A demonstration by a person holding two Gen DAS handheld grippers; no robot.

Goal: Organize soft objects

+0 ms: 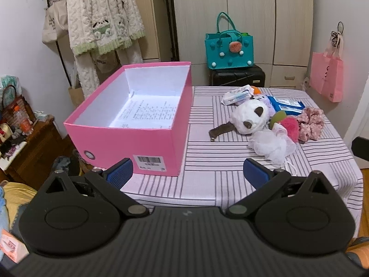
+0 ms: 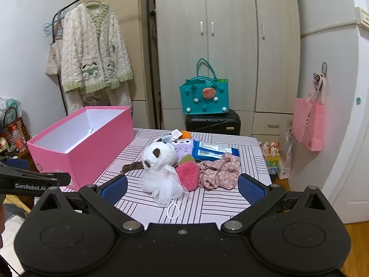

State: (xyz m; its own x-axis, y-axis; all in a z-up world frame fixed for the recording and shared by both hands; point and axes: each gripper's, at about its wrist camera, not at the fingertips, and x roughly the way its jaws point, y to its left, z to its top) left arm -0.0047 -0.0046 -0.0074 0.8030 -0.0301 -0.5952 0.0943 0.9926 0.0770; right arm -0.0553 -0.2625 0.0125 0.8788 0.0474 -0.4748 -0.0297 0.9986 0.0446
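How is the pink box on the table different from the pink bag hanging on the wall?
The pink box is stiff, stands open-topped on the striped table, and has a white inside; the pink bag is limp and hangs by its handles from a hook. The box carries a barcode label on its end, while the bag's face looks almost plain. Both are pink.

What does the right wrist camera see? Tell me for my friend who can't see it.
The open right gripper faces a heap of soft things on a striped table: a white mesh pouf, panda plush, pink fluffy toy and floral scrunchie. A pink box stands open left.
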